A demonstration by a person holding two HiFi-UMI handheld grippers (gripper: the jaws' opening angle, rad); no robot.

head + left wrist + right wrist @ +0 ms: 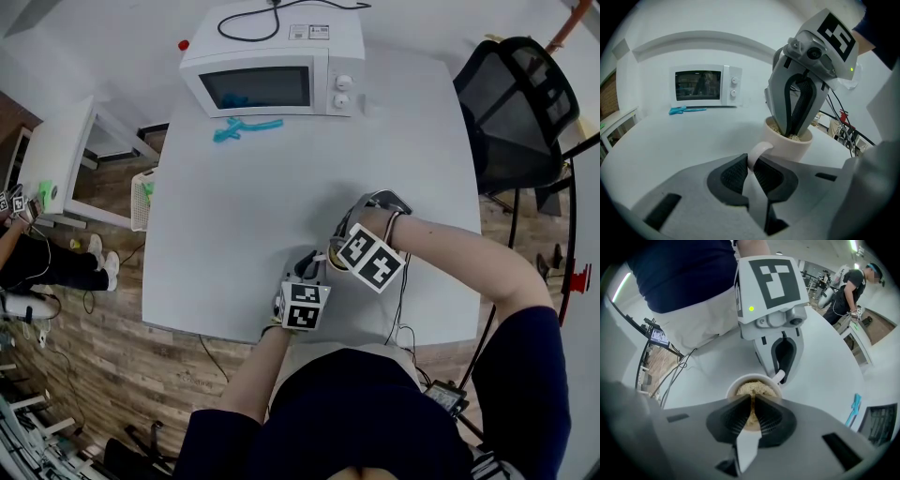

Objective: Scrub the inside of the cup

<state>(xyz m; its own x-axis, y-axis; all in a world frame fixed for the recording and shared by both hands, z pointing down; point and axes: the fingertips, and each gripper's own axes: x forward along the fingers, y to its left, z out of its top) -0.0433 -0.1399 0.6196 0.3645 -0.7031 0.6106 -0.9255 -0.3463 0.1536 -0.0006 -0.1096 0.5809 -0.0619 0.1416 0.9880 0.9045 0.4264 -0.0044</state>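
A cream cup [787,143] stands on the white table [234,225] near its front edge. My left gripper [751,171] is shut on the cup's handle [757,152], holding it from the near side. From above, my right gripper [752,414] reaches down into the cup's mouth, its jaws shut on a tan fibrous scrubber [752,389] that fills the inside. In the head view both grippers' marker cubes cover most of the cup [330,259]; the left gripper [307,272] is nearer me and the right gripper [339,251] is over the cup.
A white microwave [272,61] stands at the table's far edge with a teal object [244,127] lying in front of it. A black mesh chair [520,108] is at the right, a low white side table [56,150] at the left. Cables hang off the table's front right.
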